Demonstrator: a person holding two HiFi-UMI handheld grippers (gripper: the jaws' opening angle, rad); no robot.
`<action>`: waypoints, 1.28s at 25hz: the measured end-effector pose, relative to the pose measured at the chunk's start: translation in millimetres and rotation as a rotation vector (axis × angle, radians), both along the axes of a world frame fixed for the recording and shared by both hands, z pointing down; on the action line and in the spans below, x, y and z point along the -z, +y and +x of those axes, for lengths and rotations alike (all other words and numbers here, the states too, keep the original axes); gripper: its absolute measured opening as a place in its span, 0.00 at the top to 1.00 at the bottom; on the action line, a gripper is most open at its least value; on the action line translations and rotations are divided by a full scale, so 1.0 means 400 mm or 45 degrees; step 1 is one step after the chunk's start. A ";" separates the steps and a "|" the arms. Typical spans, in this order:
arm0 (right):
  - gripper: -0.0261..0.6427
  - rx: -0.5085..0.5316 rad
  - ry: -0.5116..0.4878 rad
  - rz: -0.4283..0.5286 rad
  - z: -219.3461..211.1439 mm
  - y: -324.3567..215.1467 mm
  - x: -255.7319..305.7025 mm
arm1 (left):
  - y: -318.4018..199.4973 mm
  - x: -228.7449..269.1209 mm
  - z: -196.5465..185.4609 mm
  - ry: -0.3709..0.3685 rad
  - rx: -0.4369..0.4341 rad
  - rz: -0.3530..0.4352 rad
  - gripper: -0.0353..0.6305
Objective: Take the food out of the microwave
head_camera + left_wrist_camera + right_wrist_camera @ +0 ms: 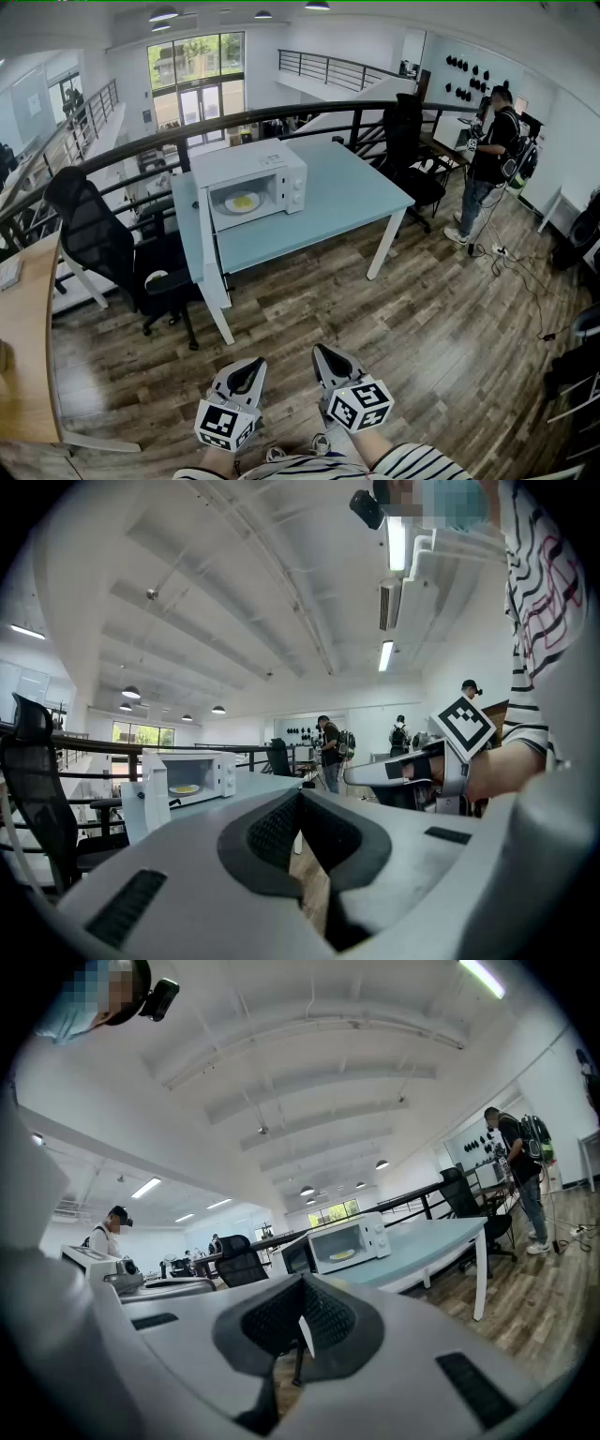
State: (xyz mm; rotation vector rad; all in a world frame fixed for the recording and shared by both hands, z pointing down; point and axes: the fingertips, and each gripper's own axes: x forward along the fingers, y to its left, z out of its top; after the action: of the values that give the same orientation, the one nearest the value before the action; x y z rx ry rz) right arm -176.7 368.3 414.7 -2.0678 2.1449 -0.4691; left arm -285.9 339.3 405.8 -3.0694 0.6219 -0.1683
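White microwave [253, 178] on a light blue table [347, 202], with its door [208, 253] swung wide open to the left. Inside, a round white plate [230, 204] with yellow food [244, 201] on it, right in the middle of the microwave. Not taken out yet.

Down low in the head view, two grippers side by side above the brown wood floor [403, 319], well apart from the table. Jaws of the left gripper [249, 372] shut tight together, with nothing between them. Jaws of the right gripper [326, 361] shut tight together too, holding nothing. Both pointing toward the microwave, almost level. Striped sleeves [412, 461] at the bottom edge.

Black chair [94, 234] just beside the table on the left. Dark curved rail [281, 112] behind the table. Far off to the right, a person [487, 155] in dark clothes with a backpack, standing on the wood floor.

In the left gripper view, the microwave small and far away on the left, with the yellow food showing through the open front. In the right gripper view, the same microwave past the closed jaws, at the near end of the table, with the plate still inside.
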 end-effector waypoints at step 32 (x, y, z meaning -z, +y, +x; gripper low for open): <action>0.67 0.167 -0.075 -0.008 0.335 -0.047 -0.082 | -0.038 -0.080 0.311 -0.003 0.228 -0.117 0.73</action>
State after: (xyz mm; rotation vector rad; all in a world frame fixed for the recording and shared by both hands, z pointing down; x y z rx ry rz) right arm -42.8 349.5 447.6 -1.8996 2.2562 -0.5452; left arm -161.6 324.2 437.7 -3.0962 0.9140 -0.2073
